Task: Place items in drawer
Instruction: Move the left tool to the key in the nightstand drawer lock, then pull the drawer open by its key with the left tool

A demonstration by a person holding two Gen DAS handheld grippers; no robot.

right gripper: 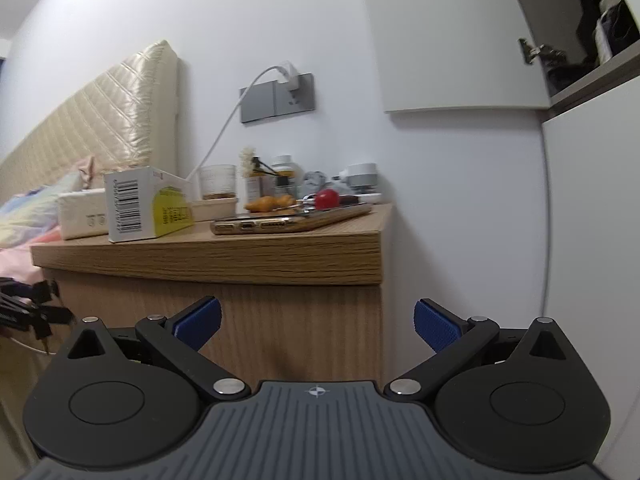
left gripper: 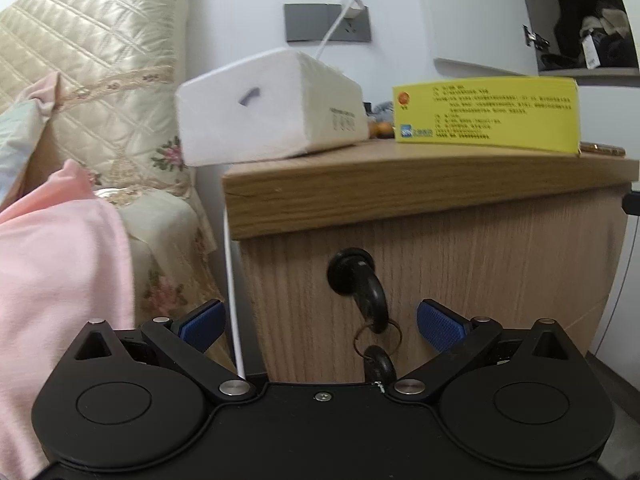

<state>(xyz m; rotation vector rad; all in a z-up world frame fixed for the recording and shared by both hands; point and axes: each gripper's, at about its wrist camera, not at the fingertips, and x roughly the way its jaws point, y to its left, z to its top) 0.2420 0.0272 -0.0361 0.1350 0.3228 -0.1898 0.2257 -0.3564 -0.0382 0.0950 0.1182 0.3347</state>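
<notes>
My left gripper (left gripper: 320,326) is open, close in front of the wooden nightstand's drawer front (left gripper: 460,264). A black key (left gripper: 366,284) sits in the drawer lock between my fingers, with a second key hanging from its ring. On the top stand a white tissue pack (left gripper: 272,116) and a yellow box (left gripper: 486,114). My right gripper (right gripper: 318,324) is open and empty, facing the nightstand's right corner (right gripper: 376,256). In the right wrist view the yellow box (right gripper: 150,204), tissue pack (right gripper: 82,214) and a phone (right gripper: 292,220) lie on the top.
A bed with a quilted headboard (left gripper: 92,60) and pink blanket (left gripper: 52,264) is to the left. A white cable (left gripper: 232,280) hangs beside the nightstand. Bottles, a cup and small items (right gripper: 280,184) crowd the back. A wardrobe (right gripper: 592,240) stands on the right.
</notes>
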